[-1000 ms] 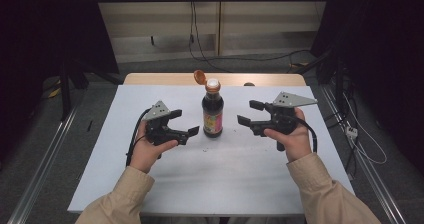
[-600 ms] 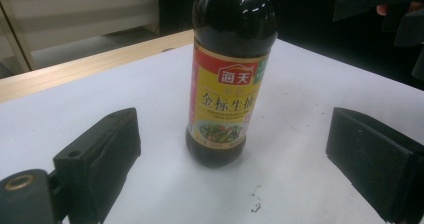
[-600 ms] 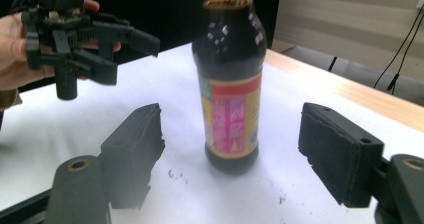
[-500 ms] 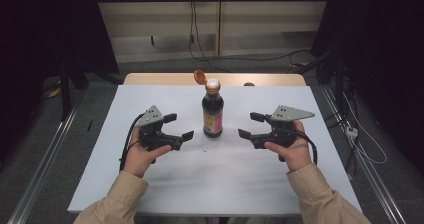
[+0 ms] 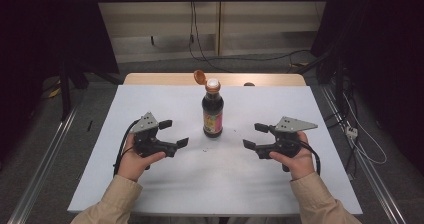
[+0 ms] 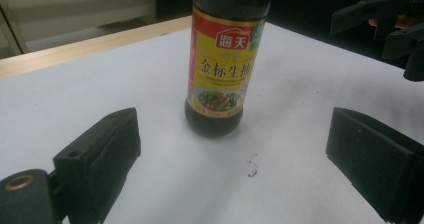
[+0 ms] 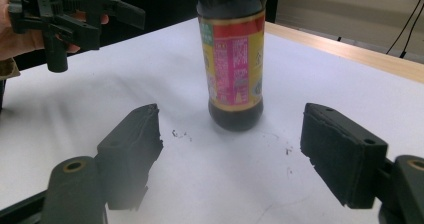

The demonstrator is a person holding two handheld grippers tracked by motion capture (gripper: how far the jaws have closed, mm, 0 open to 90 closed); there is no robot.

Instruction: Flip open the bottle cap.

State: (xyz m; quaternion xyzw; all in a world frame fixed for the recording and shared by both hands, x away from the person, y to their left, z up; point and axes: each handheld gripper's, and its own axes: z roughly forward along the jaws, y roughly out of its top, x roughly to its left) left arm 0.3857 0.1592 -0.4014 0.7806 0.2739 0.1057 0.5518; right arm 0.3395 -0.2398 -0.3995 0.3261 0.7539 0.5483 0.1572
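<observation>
A dark soy sauce bottle [image 5: 212, 111] with a yellow and red label stands upright at the middle of the white table [image 5: 150, 194], its orange flip cap [image 5: 200, 76] hinged open. My left gripper [image 5: 174, 133] is open to the bottle's left, apart from it, with nothing between its pads. My right gripper [image 5: 254, 136] is open to the bottle's right, also clear of it. In the left gripper view the bottle [image 6: 220, 74] rises beyond my left gripper [image 6: 235, 159]. In the right gripper view the bottle [image 7: 235, 64] stands ahead of my right gripper [image 7: 230, 154].
A wooden strip [image 5: 150, 79] runs along the table's far edge. Small dark specks [image 7: 180, 133] lie on the white top near the bottle's base. Cables [image 5: 360, 144] trail on the floor to the right, and a metal rail [image 5: 45, 159] runs along the left.
Both hands have sunk and drawn back toward the table's near side, the right one more. The bottle has stayed where it was, cap open.
</observation>
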